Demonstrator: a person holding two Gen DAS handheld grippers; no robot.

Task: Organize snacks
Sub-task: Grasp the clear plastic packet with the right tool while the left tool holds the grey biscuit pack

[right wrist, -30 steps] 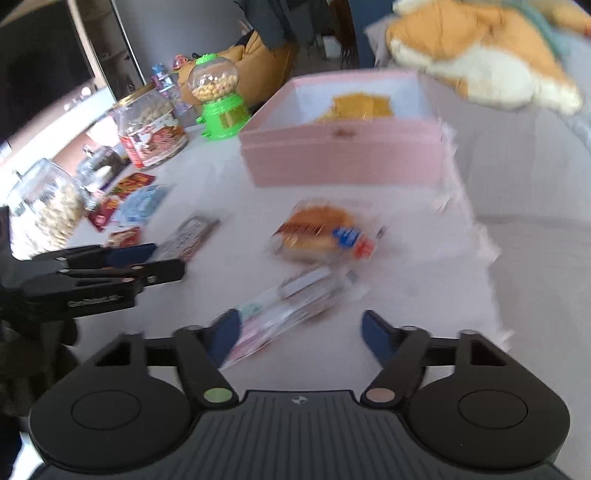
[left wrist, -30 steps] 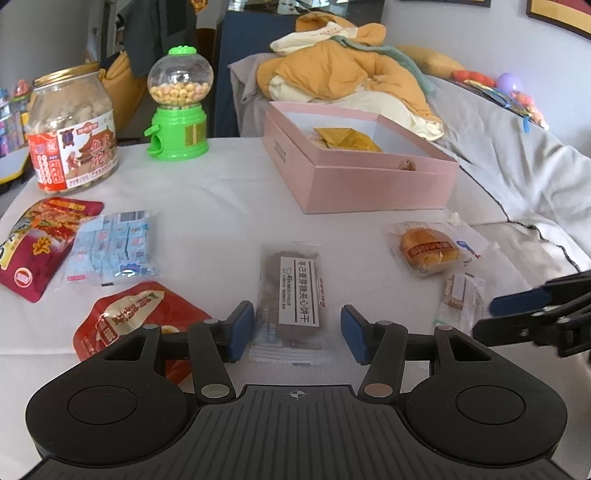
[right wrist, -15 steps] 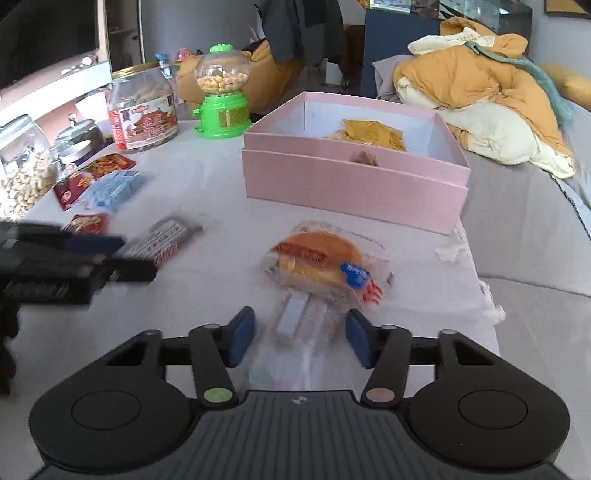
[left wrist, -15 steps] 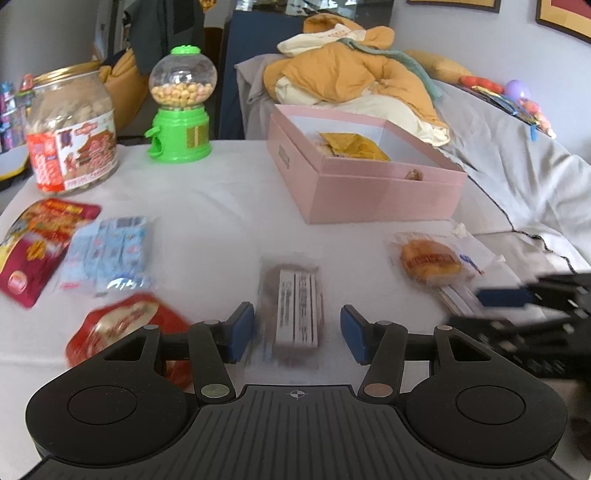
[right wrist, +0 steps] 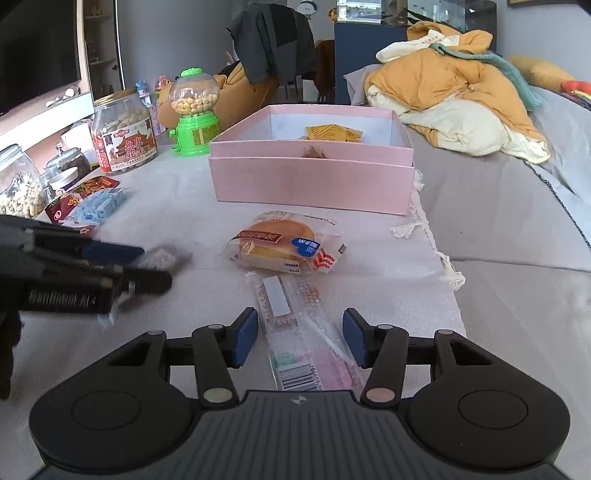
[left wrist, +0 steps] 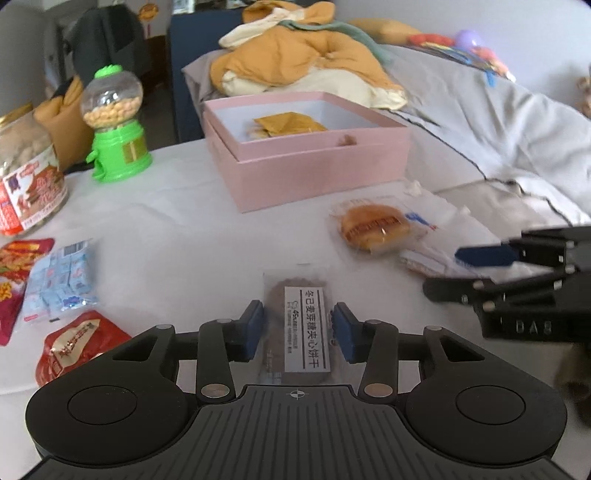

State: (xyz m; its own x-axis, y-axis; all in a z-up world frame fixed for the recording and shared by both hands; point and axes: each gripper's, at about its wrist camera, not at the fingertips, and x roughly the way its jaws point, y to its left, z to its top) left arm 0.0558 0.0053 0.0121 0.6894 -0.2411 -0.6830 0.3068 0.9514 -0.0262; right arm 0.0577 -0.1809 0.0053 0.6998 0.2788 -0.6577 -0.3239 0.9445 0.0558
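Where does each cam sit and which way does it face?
Left wrist: on the left gripper, looking forward and down over the brown biscuit pack toward the pink box; right gripper shows at right.
Right wrist: on the right gripper, over the long clear snack pack, same heading; left gripper shows at left.
Shared: pink box, wrapped bun, green candy dispenser.

wall (right wrist: 166, 33): grey | sofa (right wrist: 517, 206): grey cover | cabinet (right wrist: 365, 59): navy | light: daylight
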